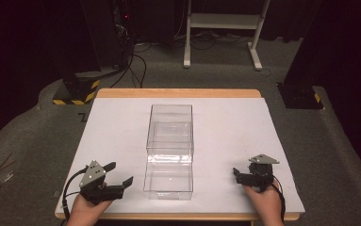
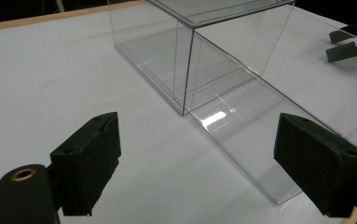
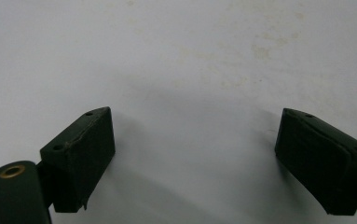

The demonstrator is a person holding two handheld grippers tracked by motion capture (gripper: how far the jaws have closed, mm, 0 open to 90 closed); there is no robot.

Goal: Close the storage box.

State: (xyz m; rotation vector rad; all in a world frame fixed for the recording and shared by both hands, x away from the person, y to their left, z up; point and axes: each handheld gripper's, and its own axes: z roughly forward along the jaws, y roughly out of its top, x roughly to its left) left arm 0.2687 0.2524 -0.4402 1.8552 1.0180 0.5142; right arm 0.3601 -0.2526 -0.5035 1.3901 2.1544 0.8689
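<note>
Left gripper, black and two-jawed with a grey three-cornered plate, rests at about 7 o'clock on the white-covered wooden table, jaws spread wide and empty, aimed toward the clear rectangular acrylic box. Right gripper, at about 5 o'clock, likewise stands released over bare white surface, holding nothing. Transparent box occupies the table's centre, running from 12 toward 6 o'clock, apart from both grippers; it appears to comprise a taller far section and a lower near section, though clear walls make this uncertain.
</note>
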